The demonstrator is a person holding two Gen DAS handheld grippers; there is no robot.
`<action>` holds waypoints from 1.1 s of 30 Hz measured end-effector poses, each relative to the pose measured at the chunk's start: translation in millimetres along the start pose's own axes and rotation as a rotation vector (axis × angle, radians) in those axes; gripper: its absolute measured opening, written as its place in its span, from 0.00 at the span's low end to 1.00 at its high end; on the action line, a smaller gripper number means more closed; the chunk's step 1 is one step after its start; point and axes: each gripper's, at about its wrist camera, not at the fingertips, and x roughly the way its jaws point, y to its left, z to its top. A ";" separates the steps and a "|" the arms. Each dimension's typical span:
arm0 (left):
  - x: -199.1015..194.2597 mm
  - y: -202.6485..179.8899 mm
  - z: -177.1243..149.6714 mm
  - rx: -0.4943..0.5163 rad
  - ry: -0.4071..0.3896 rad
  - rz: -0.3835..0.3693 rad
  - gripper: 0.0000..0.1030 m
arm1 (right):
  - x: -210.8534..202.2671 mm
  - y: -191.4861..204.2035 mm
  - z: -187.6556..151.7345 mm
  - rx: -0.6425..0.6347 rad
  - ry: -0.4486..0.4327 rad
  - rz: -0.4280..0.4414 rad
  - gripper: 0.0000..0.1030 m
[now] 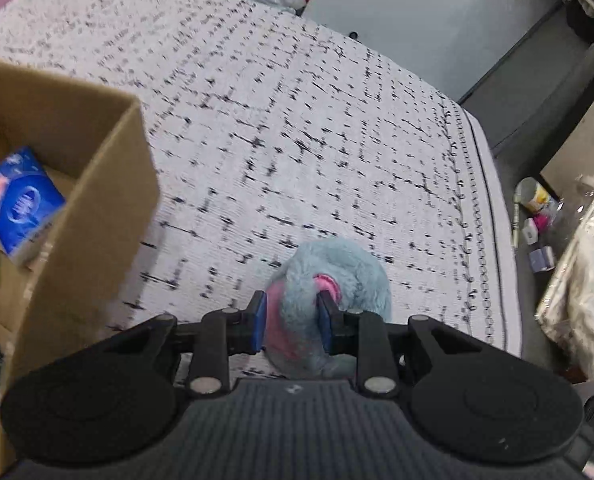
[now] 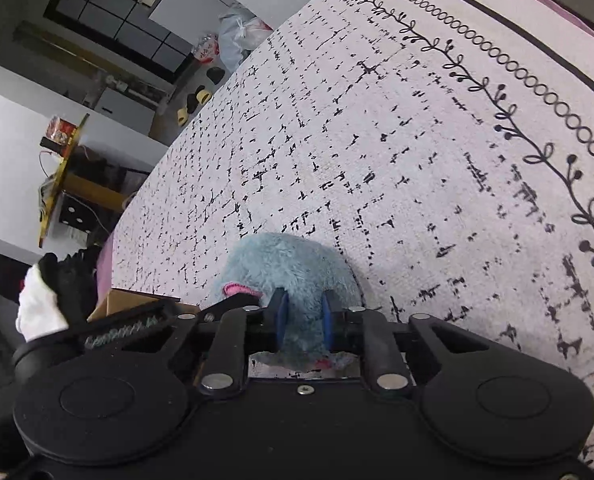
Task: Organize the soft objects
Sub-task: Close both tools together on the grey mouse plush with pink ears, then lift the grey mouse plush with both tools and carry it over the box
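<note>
Hiding its underside, the blue plush toy [image 1: 337,268] sits clamped in both claws.

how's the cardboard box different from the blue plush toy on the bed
The cardboard box is brown, stiff and straight-walled; the blue plush toy is furry, rounded, light blue with pink. The box stands free at the left; the toy is clamped by the left gripper and right gripper. Both rest on the patterned bed cover.

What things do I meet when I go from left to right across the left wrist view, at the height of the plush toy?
Cardboard box with a blue packet inside → blue and pink plush toy, clamped in the left gripper → edge of the patterned bed cover → small clutter on the floor → shiny plastic-wrapped bundle.
</note>
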 end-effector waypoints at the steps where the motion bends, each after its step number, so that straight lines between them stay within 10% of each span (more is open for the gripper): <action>1: 1.0 -1.1 -0.5 0.004 0.003 -0.005 0.23 | -2.1 -0.7 -0.9 0.001 -0.002 -0.001 0.14; 33: -138.1 13.2 -7.1 0.148 -0.169 -0.158 0.16 | -86.6 91.0 -34.2 -0.142 -0.172 0.047 0.13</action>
